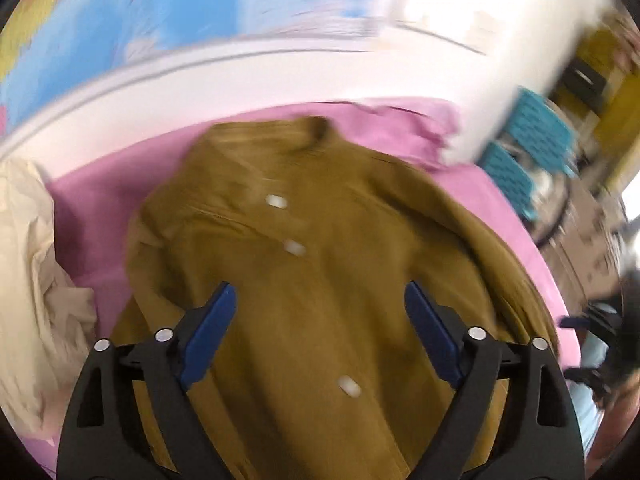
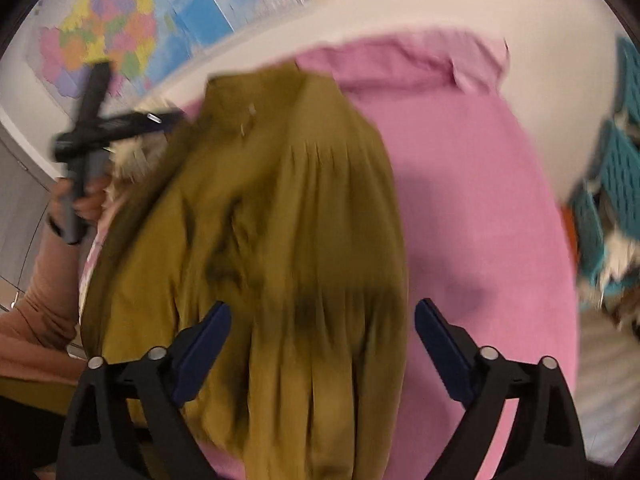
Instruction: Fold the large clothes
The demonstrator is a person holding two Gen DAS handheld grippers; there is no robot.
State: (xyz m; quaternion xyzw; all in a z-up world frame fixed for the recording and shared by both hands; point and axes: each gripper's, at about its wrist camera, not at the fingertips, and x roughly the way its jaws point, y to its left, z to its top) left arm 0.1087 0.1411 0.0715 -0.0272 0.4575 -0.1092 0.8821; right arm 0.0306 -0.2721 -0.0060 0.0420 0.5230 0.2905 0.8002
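An olive-brown buttoned coat is lying spread on a pink bedsheet as the left gripper and right gripper are hovering above it, jaws wide open and empty.

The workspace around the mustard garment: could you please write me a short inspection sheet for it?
Surface: pink sheet, rumpled at the far edge.
Job's things: mustard garment, spread out, white buttons showing.
Clutter: cream fabric bunched at the left edge.
Grippers: left gripper open over the garment; right gripper open above its edge.
Cables: nothing seen.
Surroundings: wall map; teal baskets to the right.
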